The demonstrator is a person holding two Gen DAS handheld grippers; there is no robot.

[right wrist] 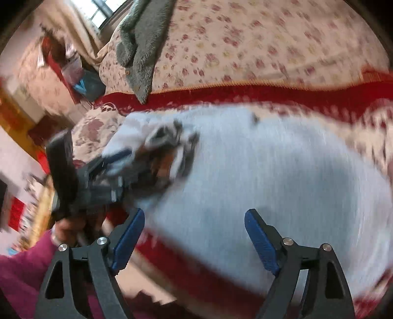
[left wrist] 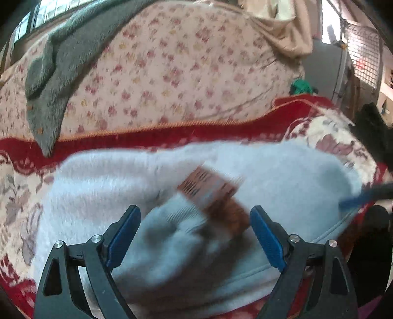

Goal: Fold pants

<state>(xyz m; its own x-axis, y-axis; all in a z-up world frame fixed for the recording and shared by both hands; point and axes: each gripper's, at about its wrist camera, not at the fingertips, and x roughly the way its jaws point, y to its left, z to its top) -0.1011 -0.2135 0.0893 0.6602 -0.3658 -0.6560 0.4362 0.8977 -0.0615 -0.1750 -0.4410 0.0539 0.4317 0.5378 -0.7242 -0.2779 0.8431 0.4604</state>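
Pale blue fleece pants [left wrist: 137, 181] lie bunched on a red floral blanket [left wrist: 172, 133]. A brown patterned waistband tag [left wrist: 216, 193] shows on the pants just ahead of my left gripper [left wrist: 195, 216], which is open and hovers over the pants. In the right wrist view the pants [right wrist: 258, 176] spread across the blanket, blurred. My right gripper [right wrist: 194, 220] is open above the pants' near edge. The left gripper [right wrist: 115, 159] shows there at the pants' left end, blurred. A blue fingertip of the right gripper [left wrist: 356, 200] shows at the far right edge of the left wrist view.
A grey fleece garment [left wrist: 56, 73] lies on a floral bedsheet [left wrist: 184, 61] beyond the blanket, also seen in the right wrist view [right wrist: 140, 49]. Beige curtain [left wrist: 277, 22], a green item [left wrist: 301, 86] and room clutter [right wrist: 61, 66] sit past the bed's edges.
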